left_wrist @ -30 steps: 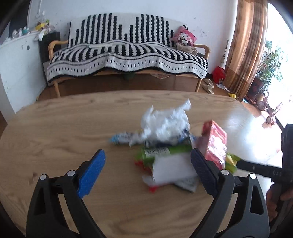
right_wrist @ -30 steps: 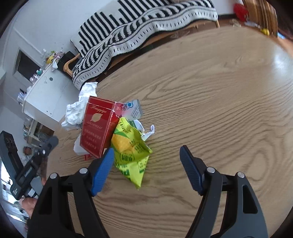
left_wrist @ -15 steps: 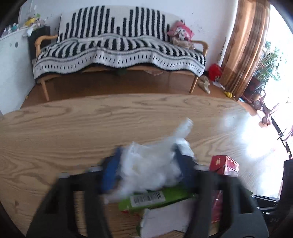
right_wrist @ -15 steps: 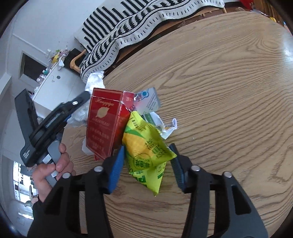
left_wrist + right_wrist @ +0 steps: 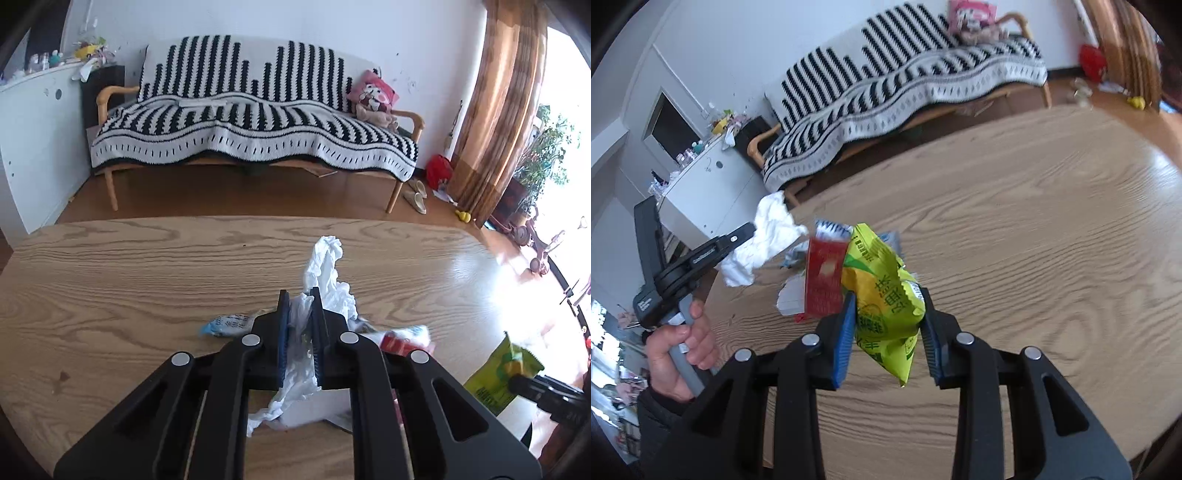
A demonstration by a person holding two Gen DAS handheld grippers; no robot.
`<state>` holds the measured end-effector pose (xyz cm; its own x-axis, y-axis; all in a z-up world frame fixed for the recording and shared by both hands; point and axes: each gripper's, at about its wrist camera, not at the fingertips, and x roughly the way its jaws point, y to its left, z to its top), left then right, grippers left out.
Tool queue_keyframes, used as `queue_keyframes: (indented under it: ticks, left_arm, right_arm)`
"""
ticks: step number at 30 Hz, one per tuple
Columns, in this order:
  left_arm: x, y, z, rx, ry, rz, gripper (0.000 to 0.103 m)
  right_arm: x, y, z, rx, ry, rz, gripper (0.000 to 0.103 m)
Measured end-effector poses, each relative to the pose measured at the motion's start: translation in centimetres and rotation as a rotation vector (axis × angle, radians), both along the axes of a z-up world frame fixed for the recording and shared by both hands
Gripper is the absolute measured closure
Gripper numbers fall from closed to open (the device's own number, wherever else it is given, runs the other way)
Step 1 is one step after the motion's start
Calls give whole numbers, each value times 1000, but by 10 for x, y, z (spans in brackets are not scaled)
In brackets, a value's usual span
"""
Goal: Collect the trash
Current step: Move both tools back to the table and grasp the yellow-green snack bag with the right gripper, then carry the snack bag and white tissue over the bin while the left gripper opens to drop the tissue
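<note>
While both units are raised over wood table [image 5: 1052, 229] | L gripper [image 5: 298, 295] clamped on white tissue wad [image 5: 325, 266] | R gripper [image 5: 886, 299], jaws just closing, pinched on green-yellow snack bag [image 5: 882, 291] | red box [image 5: 824, 280] seen betw.

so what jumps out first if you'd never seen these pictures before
Two pieces of trash held off the wooden table: the left hand-held gripper is shut on crumpled white tissue, and the right hand-held gripper, jaws just closing, pinches a yellow-green snack bag. Between them, a red box sits amid leftover wrappers. Behind the table, a black-and-white striped sofa throw dominates the room.
</note>
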<state>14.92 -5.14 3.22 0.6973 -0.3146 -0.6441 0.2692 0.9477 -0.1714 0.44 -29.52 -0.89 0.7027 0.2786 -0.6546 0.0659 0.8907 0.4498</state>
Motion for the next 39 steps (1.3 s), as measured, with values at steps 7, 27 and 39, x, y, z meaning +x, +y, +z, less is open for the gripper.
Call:
queue_keyframes:
  ticks: [7,27,39]
  left_arm:
    - [-51,-63,29,-17,-59,-97,93]
    - [-282,-410,-60,-22,78,-832,93]
    - [-343,-503,-149,83,188,-1030,93]
  right_arm:
    - [-68,-73,14,-85,-22,-137,70]
    - [-328,-306,-42,-194,149,-712,70]
    - [-387,-362,-92,-118,274,-830,70]
